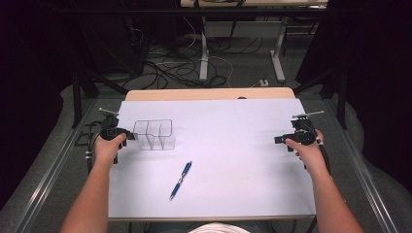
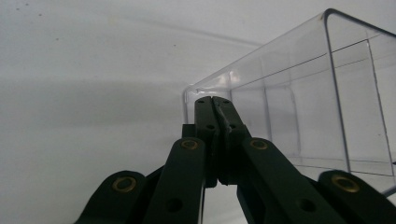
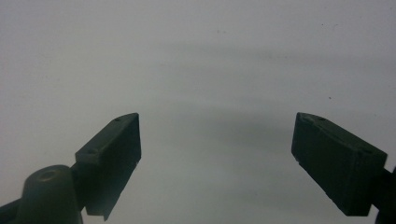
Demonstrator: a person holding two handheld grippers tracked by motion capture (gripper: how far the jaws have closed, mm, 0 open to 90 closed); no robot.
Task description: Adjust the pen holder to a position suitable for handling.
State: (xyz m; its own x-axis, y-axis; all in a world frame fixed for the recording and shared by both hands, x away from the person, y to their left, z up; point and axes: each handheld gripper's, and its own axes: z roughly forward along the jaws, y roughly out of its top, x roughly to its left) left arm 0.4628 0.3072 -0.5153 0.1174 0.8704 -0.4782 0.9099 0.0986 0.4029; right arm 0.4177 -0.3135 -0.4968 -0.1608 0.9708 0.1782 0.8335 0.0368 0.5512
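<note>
A clear plastic box [image 1: 154, 135] with inner dividers stands on the left part of the white table top [image 1: 233, 145]. My left gripper [image 1: 132, 137] is at its left end. In the left gripper view the box [image 2: 303, 93] rises to the right, and my left gripper [image 2: 214, 100] is shut on its thin near wall by the corner. A blue pen [image 1: 181, 180] lies slanted on the sheet in front of the box, apart from both hands. My right gripper [image 1: 278, 140] rests at the right edge, pointing left. Its jaws stand wide open over bare sheet [image 3: 217, 140].
The table's wooden back edge [image 1: 209, 93] shows beyond the white sheet. Behind it are table legs and loose cables [image 1: 194, 68] on the floor. Dark curtains [image 1: 29, 73] close in both sides.
</note>
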